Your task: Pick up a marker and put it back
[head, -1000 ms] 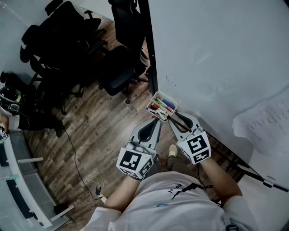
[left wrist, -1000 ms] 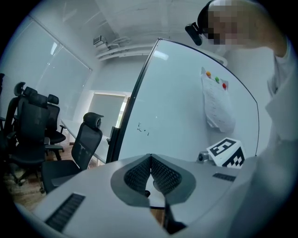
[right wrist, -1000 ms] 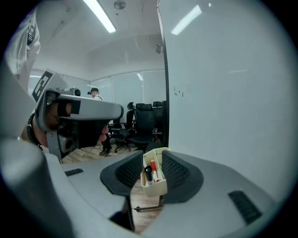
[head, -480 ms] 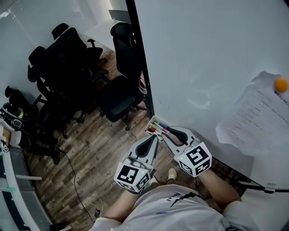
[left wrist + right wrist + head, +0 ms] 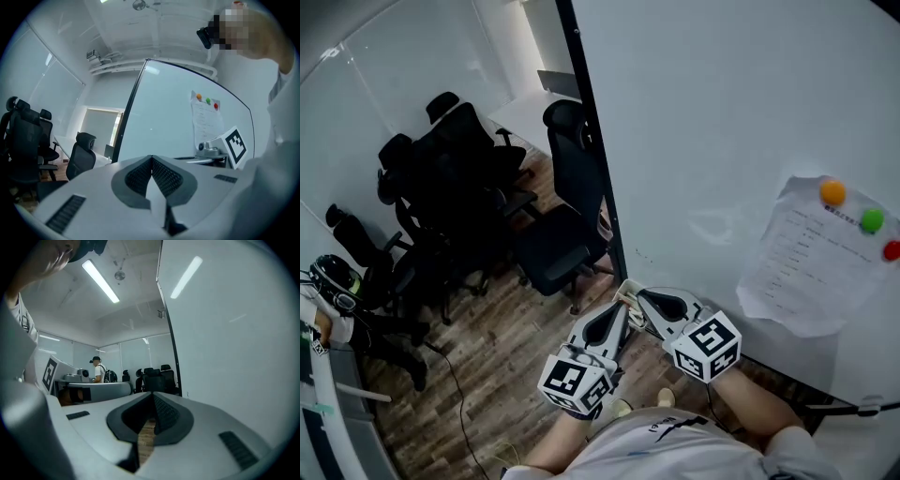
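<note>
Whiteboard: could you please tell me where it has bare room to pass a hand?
The whiteboard is bare above and left of the paper sheet, across to the black frame. Crowded at the bottom, where the left tool and right tool sit by the marker tray.

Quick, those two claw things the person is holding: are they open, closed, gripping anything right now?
Left gripper: closed, nothing between its jaws.
Right gripper: closed, nothing between its jaws.

Whiteboard (image 5: 722, 122) glossy; floor (image 5: 502, 342) wood planks; sheet (image 5: 802, 262) paper; left gripper (image 5: 622, 306) matt plastic
</note>
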The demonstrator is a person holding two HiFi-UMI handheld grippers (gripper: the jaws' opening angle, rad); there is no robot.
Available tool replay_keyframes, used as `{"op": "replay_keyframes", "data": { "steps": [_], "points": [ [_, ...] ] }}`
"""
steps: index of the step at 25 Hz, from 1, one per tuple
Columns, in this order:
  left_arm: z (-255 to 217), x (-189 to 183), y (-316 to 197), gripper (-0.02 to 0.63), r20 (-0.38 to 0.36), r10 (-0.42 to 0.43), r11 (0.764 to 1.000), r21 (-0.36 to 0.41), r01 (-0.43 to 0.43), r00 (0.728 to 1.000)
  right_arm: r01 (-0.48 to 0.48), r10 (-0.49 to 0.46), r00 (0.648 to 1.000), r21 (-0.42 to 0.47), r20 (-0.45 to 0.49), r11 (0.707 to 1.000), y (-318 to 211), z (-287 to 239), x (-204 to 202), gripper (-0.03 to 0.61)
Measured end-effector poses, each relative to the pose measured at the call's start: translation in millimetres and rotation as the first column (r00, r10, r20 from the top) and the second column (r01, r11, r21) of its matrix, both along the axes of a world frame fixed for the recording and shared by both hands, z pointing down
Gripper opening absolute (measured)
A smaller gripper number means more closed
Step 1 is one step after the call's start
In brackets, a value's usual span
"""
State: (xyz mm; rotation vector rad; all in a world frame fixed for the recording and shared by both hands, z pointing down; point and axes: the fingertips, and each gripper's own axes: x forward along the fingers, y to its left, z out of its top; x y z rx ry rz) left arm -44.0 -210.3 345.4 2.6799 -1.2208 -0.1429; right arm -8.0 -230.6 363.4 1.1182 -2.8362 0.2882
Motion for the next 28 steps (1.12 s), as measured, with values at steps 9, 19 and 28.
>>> {"op": "replay_keyframes", "data": {
  "steps": [9, 19, 28],
  "points": [
    [-1, -4, -2, 0.011, 0.002, -0.005, 1.0, 0.005, 0.005, 1.0, 0.016, -0.016, 1.0, 0.034, 0.0, 0.999, 1, -10, -8, 0.014],
    [6, -14, -4, 0.011, 0.007, -0.023, 1.0, -0.005, 0.023, 1.0, 0.033, -0.033, 0.999, 0.02, -0.007, 0.999, 0, -5, -20, 0.012],
    [11, -16, -6, 0.011, -0.002, -0.02, 1.0, -0.016, 0.02, 1.0, 0.028, -0.027, 1.0, 0.014, -0.013, 1.0, -2, -2, -22, 0.012]
  ]
}}
